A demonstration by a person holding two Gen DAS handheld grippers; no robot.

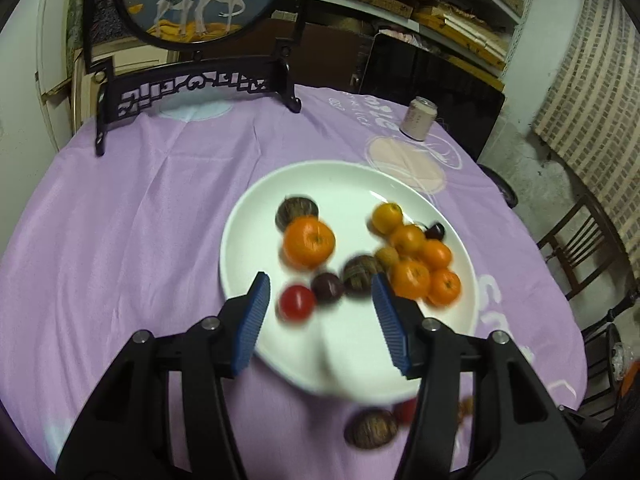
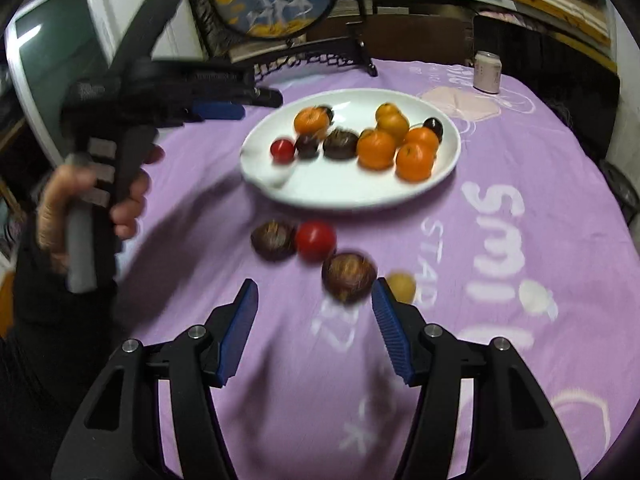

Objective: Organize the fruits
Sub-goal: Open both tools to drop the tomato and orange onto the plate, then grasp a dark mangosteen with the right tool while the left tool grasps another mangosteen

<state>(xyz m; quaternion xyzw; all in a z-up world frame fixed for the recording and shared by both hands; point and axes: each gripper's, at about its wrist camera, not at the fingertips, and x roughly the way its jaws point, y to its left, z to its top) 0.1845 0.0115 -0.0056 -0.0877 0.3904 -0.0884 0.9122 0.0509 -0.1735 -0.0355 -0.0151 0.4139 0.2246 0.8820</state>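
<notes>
Four fruits wait on the purple-clothed worktop (image 2: 520, 240); right gripper (image 2: 316, 308) spread, empty, dark brown round fruit (image 2: 349, 278) just ahead, white plate (image 2: 348, 196) beyond. Left gripper (image 1: 320, 304) spread above it. Next: close on it.

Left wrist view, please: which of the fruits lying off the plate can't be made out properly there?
- Red fruit: half hidden behind the left gripper finger, blurred.
- Small yellowish fruit: only a sliver shows past that finger.
- Dark brown fruit: motion blur hides its kind.
- Second brown fruit: seen only in the right view.
</notes>
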